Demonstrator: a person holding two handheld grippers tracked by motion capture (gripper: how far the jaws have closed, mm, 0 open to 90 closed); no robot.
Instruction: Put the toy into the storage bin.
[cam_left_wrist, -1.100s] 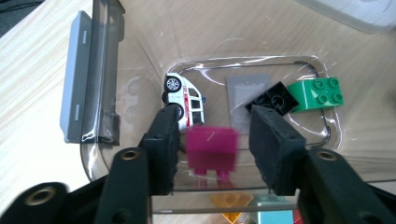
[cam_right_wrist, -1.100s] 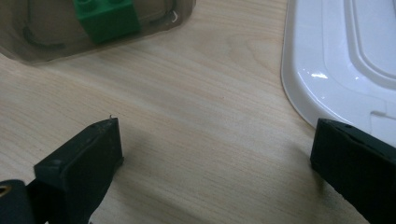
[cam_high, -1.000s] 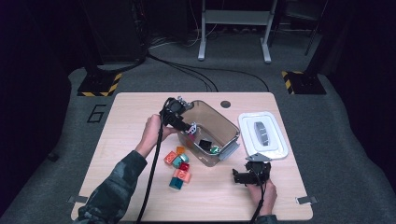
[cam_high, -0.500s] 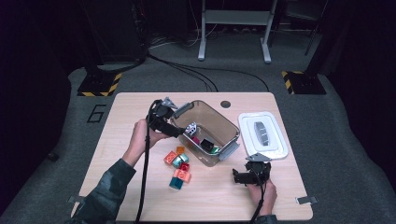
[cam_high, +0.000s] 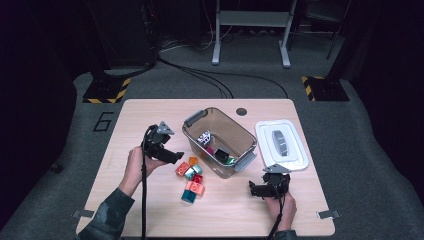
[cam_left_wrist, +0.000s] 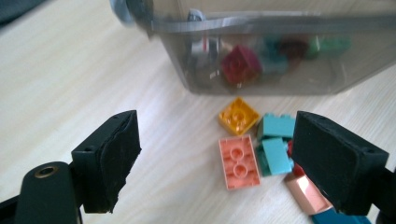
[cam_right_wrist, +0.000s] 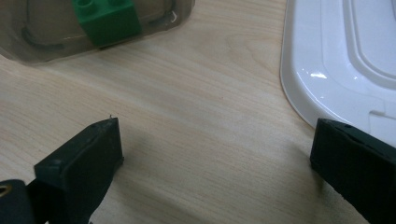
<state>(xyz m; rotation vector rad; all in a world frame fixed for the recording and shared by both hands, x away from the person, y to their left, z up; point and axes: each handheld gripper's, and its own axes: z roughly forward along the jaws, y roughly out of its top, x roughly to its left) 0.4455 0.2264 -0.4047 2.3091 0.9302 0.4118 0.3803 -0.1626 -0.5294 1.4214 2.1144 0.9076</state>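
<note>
A clear plastic bin (cam_high: 243, 136) stands mid-table with a few bricks inside, among them a dark red one (cam_left_wrist: 240, 64) and a green one (cam_right_wrist: 106, 18). Several loose bricks lie by its left front: orange (cam_left_wrist: 238, 115), salmon (cam_left_wrist: 238, 162) and teal (cam_left_wrist: 276, 155). My left gripper (cam_high: 174, 156) hovers just left of this pile; its jaws have just been opening and now stand open, with nothing gripped between them (cam_left_wrist: 219, 140). My right gripper (cam_high: 254, 189) rests open near the front edge, over bare wood (cam_right_wrist: 217, 140), between the bin and the lid.
A white lid (cam_high: 281, 145) lies flat to the right of the bin, its edge close to the right gripper (cam_right_wrist: 303, 79). The table (cam_high: 125, 115) has free wood at the left and along the front. Cables trail from both grippers toward the person.
My left gripper has left the bin's left rim, moving left, toward the person and lower, to beside the loose bricks. The right gripper has stayed put.
</note>
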